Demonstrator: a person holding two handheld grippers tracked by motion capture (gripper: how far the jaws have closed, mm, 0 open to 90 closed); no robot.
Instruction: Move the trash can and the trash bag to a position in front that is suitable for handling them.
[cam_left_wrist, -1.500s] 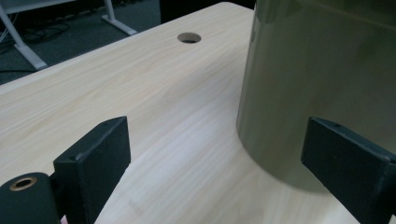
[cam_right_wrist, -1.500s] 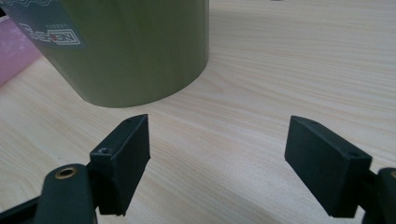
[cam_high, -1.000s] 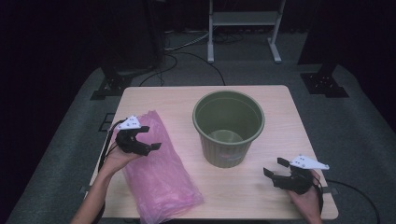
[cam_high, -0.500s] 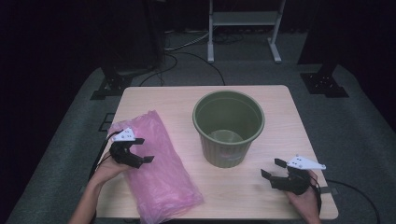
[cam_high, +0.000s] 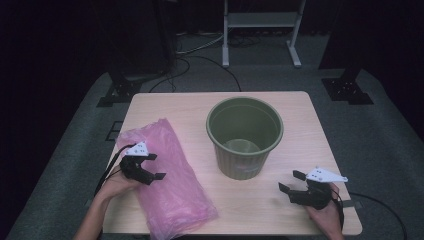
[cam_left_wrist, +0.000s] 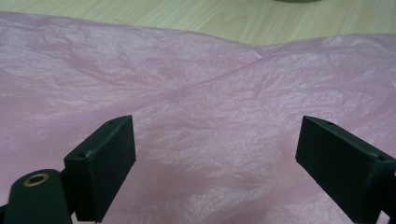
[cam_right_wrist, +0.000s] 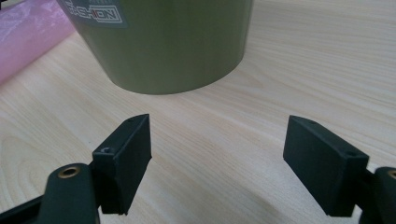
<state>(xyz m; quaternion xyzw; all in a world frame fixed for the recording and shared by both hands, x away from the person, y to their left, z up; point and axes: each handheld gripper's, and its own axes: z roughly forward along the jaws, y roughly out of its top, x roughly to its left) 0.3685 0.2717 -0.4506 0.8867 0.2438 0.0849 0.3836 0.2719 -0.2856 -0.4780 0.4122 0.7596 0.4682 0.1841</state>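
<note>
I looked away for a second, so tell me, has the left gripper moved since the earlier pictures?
Yes. In the high view the left gripper has drawn back toward the person, farther from the table's far edge, and hangs open over the pink bag.

The pink plastic bag (cam_high: 167, 182) runs past the bottom edge of the high view, its near end cut off. In the right gripper view, the green bucket (cam_right_wrist: 168, 42) is cropped at the top, and its label's lettering is cut off.
</note>
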